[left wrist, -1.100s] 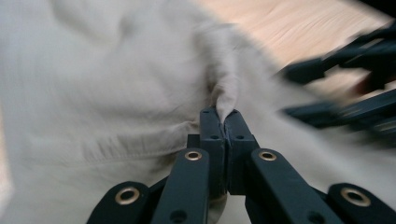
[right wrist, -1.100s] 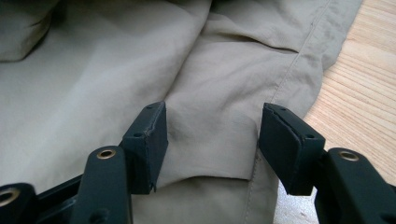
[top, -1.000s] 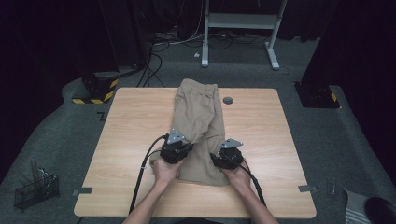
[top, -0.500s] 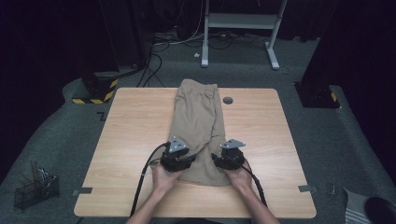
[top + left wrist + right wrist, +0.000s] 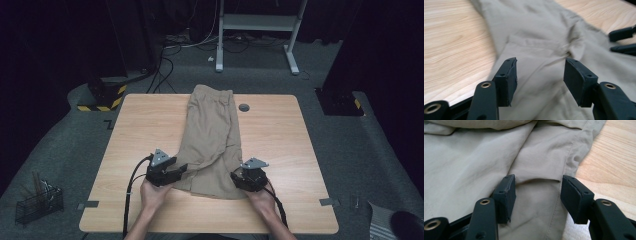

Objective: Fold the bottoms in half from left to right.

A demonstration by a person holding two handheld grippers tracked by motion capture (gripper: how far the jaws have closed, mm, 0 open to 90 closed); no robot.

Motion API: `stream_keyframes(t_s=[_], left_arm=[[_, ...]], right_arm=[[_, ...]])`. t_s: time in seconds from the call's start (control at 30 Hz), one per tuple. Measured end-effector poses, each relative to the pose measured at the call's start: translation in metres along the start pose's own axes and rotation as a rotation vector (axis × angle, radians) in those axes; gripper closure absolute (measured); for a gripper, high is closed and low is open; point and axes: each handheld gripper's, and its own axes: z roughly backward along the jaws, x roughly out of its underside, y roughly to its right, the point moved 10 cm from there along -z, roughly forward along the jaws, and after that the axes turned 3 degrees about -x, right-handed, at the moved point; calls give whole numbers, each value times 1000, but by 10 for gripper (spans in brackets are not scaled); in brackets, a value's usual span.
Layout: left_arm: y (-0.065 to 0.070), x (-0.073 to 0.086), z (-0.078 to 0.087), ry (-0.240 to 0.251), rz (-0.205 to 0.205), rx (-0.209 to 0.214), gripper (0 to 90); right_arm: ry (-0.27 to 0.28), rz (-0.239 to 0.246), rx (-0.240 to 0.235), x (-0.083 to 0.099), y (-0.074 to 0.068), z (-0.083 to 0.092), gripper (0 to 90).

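Observation:
A pair of khaki trousers lies folded lengthwise down the middle of the wooden table. My left gripper is at the cloth's near left corner. Its jaws have just been opening and stand open over the khaki cloth, without pressing it. My right gripper is at the near right corner. Its jaws have been closing a little but are still open, with the cloth and its side seam lying under the gap. The right gripper's jaw tips appear in the left gripper view.
A round cable hole sits in the table beside the trousers' far end. On the floor are a wire basket at the left, a yellow-and-black striped base and a white desk frame beyond the table.
The left gripper has slid left and toward the person, off the middle of the cloth, and its jaws have opened. The right gripper has drawn back slightly toward the near edge.

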Motion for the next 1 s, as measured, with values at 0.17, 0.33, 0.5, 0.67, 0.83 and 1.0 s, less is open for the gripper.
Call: stream_keyframes(t_s=[0.17, 0.33, 0.5, 0.67, 0.83, 1.0], left_arm=[[-23, 12, -11, -69, 30, -59, 434], [-28, 27, -27, -135, 47, -51, 592], [-20, 18, -25, -104, 54, -2, 849], [2, -1, -8, 3, 40, 64, 876], [36, -3, -4, 27, -2, 151, 876], [42, 15, -30, -49, -50, 124, 875]], right_arm=[[-1, 4, 3, -3, 3, -4, 451], [-1, 3, 5, -4, 3, -4, 449], [1, 9, 6, -4, 3, -5, 449], [0, 5, 6, -4, 3, -4, 449], [-3, 8, -3, -3, 1, -4, 432], [-3, 15, -14, -3, -1, -3, 429]])
